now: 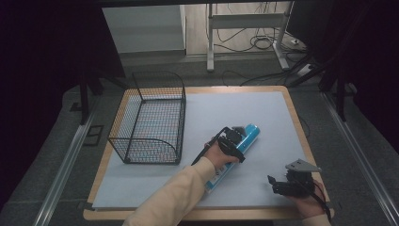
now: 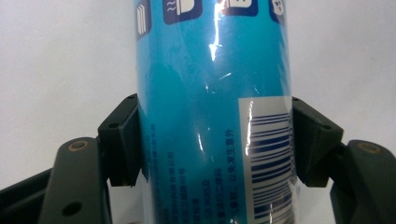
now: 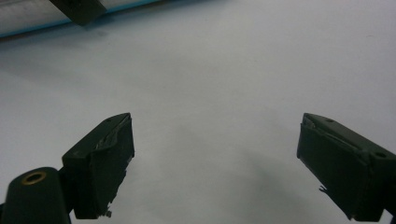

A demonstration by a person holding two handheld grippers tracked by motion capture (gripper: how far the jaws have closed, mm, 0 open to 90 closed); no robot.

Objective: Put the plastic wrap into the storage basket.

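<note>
Beside the wire basket (image 1: 149, 120), left claw (image 1: 234, 136) grips blue tube (image 1: 244, 139).

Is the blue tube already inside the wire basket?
No, the blue tube lies on the table mat to the right of the wire basket, with the left gripper closed on it.

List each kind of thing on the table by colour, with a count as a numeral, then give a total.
Blue tubes: 1, the blue tube, clamped in the left gripper
Black wire baskets: 1, the wire basket
Black grippers: 2, the left one and the right gripper, its jaws apart
Total: 4
</note>
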